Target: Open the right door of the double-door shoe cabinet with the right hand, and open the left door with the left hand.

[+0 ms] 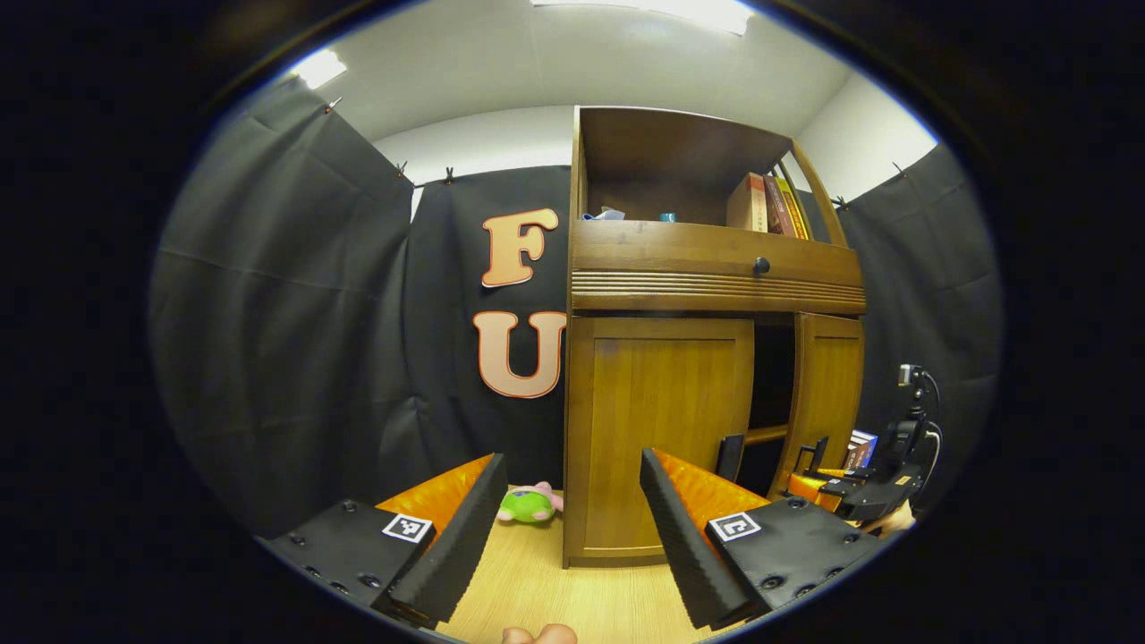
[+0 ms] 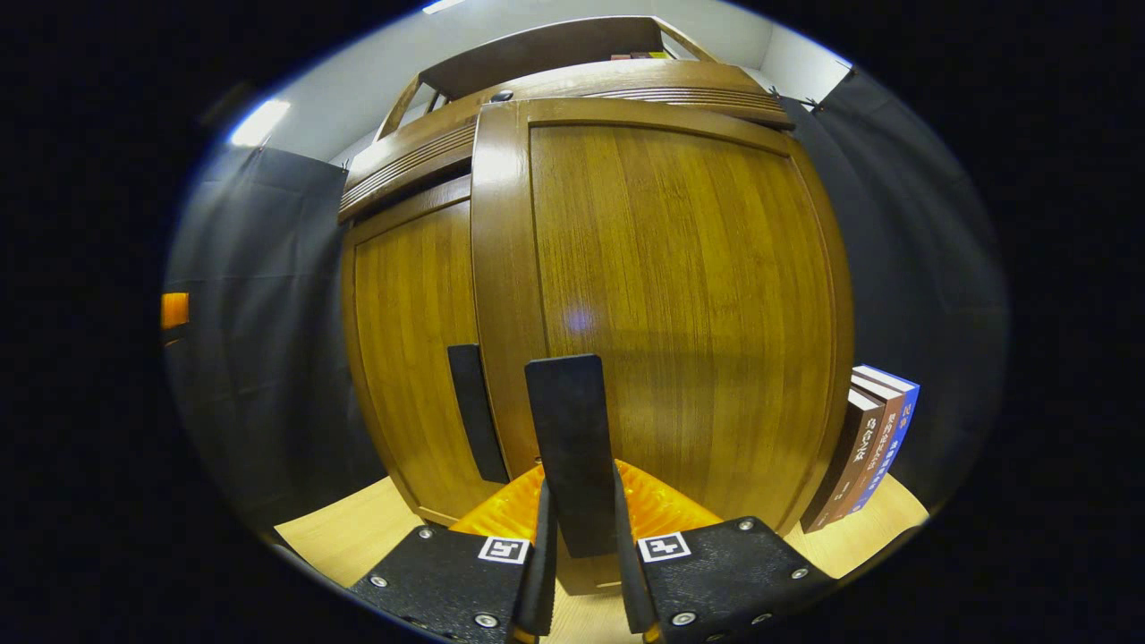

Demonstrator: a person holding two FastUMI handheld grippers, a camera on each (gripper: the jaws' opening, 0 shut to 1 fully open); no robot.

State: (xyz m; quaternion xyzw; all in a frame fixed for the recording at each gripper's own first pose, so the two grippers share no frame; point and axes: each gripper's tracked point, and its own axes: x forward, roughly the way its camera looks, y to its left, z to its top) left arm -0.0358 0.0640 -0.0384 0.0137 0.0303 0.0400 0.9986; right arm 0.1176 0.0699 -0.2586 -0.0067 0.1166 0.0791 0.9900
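Note:
The wooden shoe cabinet stands ahead in the left gripper view. Its left door is closed, with a flat black handle at its inner edge. The right door stands swung out, a dark gap between the two doors. My left gripper is open, well short of the cabinet, holding nothing. In the right gripper view my right gripper is shut on the right door's black handle, close against the right door. The left door and its handle lie just left. The right gripper also appears by the open door.
A green and pink plush toy lies on the pale wood floor left of the cabinet. Several books lean beside the cabinet's right side. A drawer with a dark knob and a shelf of books sit above the doors.

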